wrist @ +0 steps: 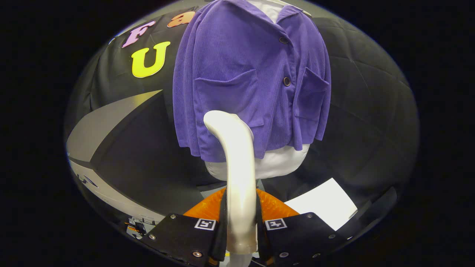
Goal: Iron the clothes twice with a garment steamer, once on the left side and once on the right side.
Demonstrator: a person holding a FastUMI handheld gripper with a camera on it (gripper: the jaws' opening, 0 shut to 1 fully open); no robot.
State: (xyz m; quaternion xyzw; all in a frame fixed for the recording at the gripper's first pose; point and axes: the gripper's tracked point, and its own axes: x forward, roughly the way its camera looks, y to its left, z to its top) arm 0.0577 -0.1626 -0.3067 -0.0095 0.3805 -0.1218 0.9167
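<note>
Gripper view, nearest first: the gripper (241, 237) is clenched on the white handle of the garment steamer (237, 170), one finger pressing each side of it, with a small square marker on top of each finger block. The handle rises straight up between the fingers, then curves forward at its top, so that the steamer's head points at the clothing ahead. Whether the head actually touches the cloth is hard to judge from this angle; it looks to be at or just off the fabric.

Just behind the fingers and under the handle sits an orange ribbed object (272, 207), partly hidden. Beside it on the right, on the dark surface, lies a white sheet of paper (323, 204). To the left a grey and black slanted panel (111, 126) runs away from the gripper.

Beyond the steamer hangs the purple shirt (241, 74), a ribbed, short garment with a collar, two dark buttons down its front placket and a chest pocket on each side. It is dressed on a white mannequin torso (274, 165), whose lower part shows below the hem. The steamer's head sits in front of the shirt's lower left panel, below the left pocket and left of the button line.
</note>
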